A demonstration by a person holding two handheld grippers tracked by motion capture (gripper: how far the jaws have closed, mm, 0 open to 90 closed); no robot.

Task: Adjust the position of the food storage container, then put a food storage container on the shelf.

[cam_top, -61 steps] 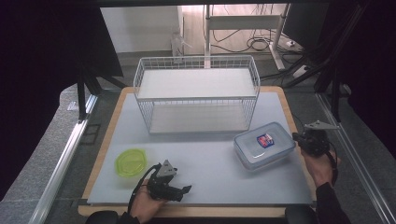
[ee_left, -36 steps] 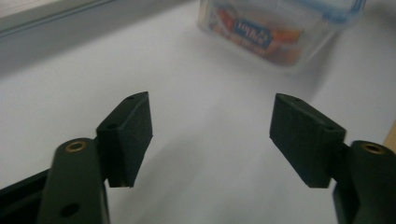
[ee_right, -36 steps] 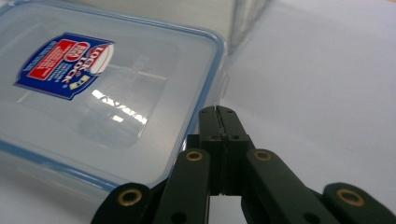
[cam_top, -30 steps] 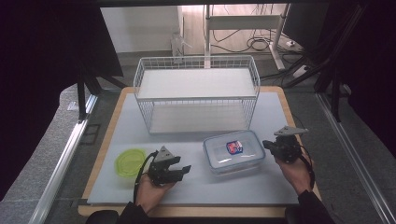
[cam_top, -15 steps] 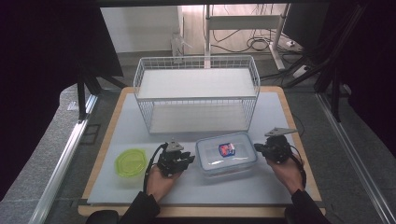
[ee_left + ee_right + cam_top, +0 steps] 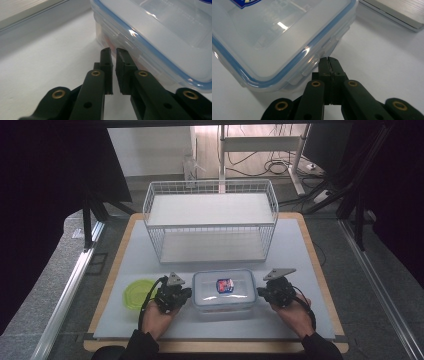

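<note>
The clear plastic container, with its blue-rimmed lid clipped on and a small red-and-blue label on top, sits on the white mat near the front edge, just in front of the white wire shelf rack; it stands squarely between the two hands. The left gripper is up against the box's left end, and the right gripper against its right end; from above it looks like a two-sided squeeze being set up.

In the left gripper view the left gripper's jaws have just been closing and now stand nearly together with a thin gap, nothing between them, their tips at the container's side wall by a latch tab; in the right gripper view the right gripper's jaws are pressed fully together, empty, tips just under the lid clip of the container; whether either tip actually touches the plastic I can't quite tell.

So, to my eye, the bracketing of the box looks about done; the lift has not begun, as the box rests flat on the mat; what seems left is pressing in from both ends, raising it and setting it somewhere, likely on the rack, whose two shelves hold nothing yet. A green lid lies on the mat just to the left of the left hand, untouched.
</note>
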